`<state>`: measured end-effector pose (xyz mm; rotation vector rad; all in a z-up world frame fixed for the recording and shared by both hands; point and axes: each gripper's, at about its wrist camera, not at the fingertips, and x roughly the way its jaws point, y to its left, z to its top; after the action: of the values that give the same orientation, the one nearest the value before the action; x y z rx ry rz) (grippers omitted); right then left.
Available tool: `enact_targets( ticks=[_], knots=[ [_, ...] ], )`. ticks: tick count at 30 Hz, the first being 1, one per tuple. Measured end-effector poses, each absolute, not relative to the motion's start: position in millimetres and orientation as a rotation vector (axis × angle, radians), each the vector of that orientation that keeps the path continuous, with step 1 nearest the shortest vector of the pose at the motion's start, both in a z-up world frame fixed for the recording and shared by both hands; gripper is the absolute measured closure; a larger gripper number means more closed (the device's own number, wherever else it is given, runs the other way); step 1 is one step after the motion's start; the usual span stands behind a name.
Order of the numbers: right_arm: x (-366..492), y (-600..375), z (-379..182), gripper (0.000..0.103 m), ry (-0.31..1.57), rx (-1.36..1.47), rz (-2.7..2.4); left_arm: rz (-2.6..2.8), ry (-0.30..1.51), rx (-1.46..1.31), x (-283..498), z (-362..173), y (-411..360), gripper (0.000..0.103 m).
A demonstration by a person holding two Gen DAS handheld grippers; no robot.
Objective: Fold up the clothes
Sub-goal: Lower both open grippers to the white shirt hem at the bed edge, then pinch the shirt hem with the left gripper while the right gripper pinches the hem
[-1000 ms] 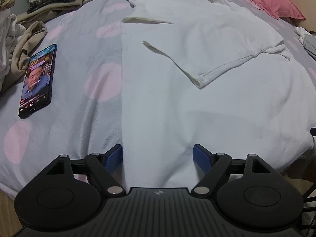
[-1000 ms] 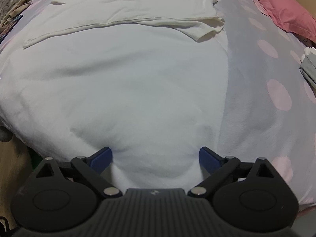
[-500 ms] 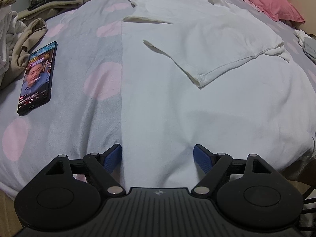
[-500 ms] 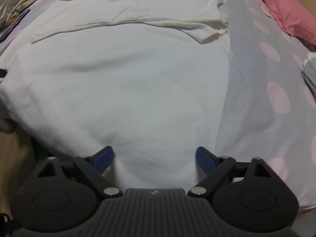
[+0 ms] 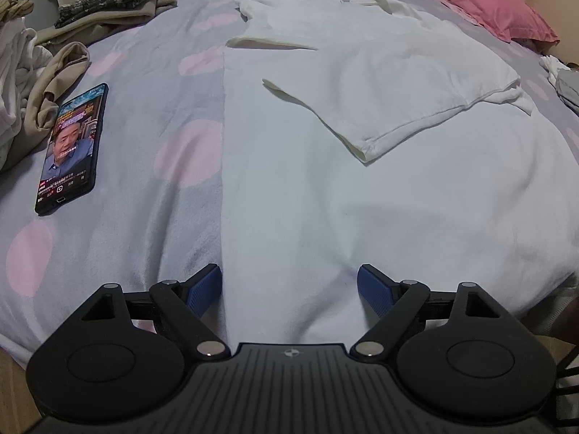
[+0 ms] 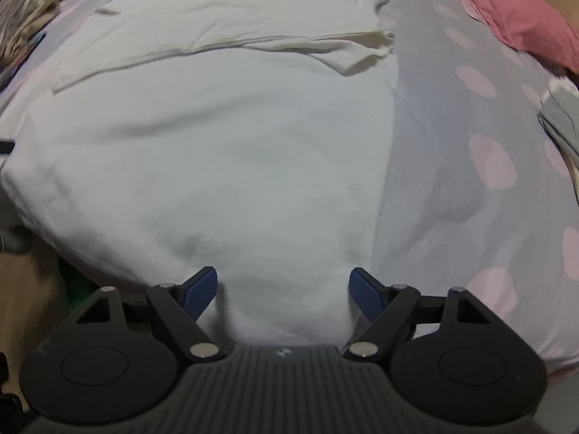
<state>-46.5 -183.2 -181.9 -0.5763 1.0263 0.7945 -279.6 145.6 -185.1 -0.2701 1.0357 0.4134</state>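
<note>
white t-shirt (image 5: 362, 181): spread flat on the bed, hem draped over the near edge, both sleeves folded inward across the chest. bedspread (image 5: 144, 137): grey with pink dots. pink pillow (image 5: 481, 3): far right corner. clothes pile (image 5: 108, 3): far left corner. smartphone (image 5: 72, 148): lit screen, near the left edge. left gripper (image 5: 289, 282): jaws wide, straddling the hem's left part. right gripper (image 6: 282, 282): jaws closing, hem between them, pads not yet pressing.

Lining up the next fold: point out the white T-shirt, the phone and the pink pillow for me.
white T-shirt (image 5: 362, 195): left wrist view, on the flat body panel below the folded-in sleeve.
phone (image 5: 70, 148): left wrist view, on the middle of its lit screen.
pink pillow (image 5: 481, 3): left wrist view, on its top face.
</note>
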Motion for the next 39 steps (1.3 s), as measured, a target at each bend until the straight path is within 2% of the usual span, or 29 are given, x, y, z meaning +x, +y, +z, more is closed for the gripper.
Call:
enact_targets(
  ticks=[1, 2, 4, 9, 21, 25, 28, 34, 35, 36, 39],
  knots=[
    [-46.4, -184.7, -180.9, 0.022, 1.026, -0.565, 0.789, 0.41, 1.043, -0.275, -280.3, -182.8, 146.5, 0.027],
    [-46.2, -186.1, -179.8, 0.022, 1.025, -0.555, 0.784, 0.408, 1.051, -0.279, -282.0, -179.6, 147.1, 0.035],
    [-46.2, -188.2, -180.5, 0.022, 1.039, -0.542, 0.78, 0.391, 1.057, -0.282, -289.5, -170.3, 147.2, 0.042],
    [-47.1, -192.1, -186.7, 0.022, 1.093, -0.532, 0.793, 0.35, 1.048, -0.306, -324.2, -149.7, 148.4, 0.042],
    [-48.0, -200.2, -200.4, 0.021, 1.153, -0.564, 0.829, 0.306, 1.176, -0.313, -345.6, -182.0, 142.9, 0.042],
    [-42.6, -210.1, -212.9, 0.022, 1.186, -0.541, 0.825, 0.277, 1.187, -0.338, -342.1, -187.4, 143.9, 0.052],
    [-39.4, -213.8, -218.4, 0.028, 1.201, -0.515, 0.829, 0.258, 1.2, -0.36, -337.9, -191.3, 144.4, 0.059],
    [-30.6, -219.6, -223.5, 0.033, 1.21, -0.444, 0.849, 0.238, 1.19, -0.389, -339.6, -192.1, 147.2, 0.075],
    [-28.7, -221.2, -224.5, 0.039, 1.213, -0.435, 0.849, 0.231, 1.184, -0.401, -341.0, -191.4, 148.0, 0.086],
    [-26.8, -222.6, -225.5, 0.048, 1.22, -0.428, 0.849, 0.223, 1.178, -0.417, -342.2, -190.4, 148.9, 0.091],
    [-19.7, -229.6, -226.9, 0.058, 1.26, -0.377, 0.852, 0.237, 1.189, -0.451, -343.4, -192.0, 152.9, 0.096]
  ],
)
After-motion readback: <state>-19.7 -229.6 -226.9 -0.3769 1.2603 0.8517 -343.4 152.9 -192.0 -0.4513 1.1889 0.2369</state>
